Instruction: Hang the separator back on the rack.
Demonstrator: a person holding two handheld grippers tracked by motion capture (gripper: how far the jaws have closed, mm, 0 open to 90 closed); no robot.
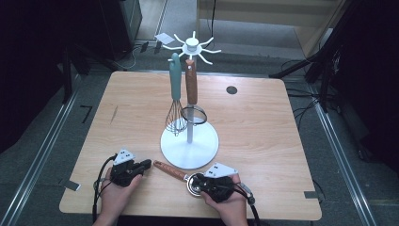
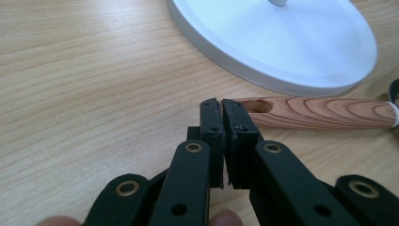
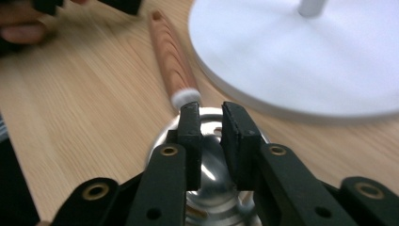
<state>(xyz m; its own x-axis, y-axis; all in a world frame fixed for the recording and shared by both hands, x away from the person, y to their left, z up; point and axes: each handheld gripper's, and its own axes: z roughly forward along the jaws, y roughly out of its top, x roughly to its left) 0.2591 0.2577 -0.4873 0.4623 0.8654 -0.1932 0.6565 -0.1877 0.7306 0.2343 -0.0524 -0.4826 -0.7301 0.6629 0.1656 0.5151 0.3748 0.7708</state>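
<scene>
**Spoon by the white stand**

A wooden-handled spoon [image 1: 175, 171] lies on the table [image 1: 263, 122], touching the round white stand [image 1: 189, 141]. A whisk [image 1: 175, 101] and strainer [image 1: 192, 94] hang there. Left tongs [image 1: 141, 165] are pressed together, empty. Right tongs [image 1: 196, 182], slightly apart, hover over the shiny bowl.

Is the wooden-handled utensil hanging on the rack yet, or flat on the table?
Flat on the table. The wooden-handled utensil lies beside the rack's white base, its metal head under the right gripper.
</scene>
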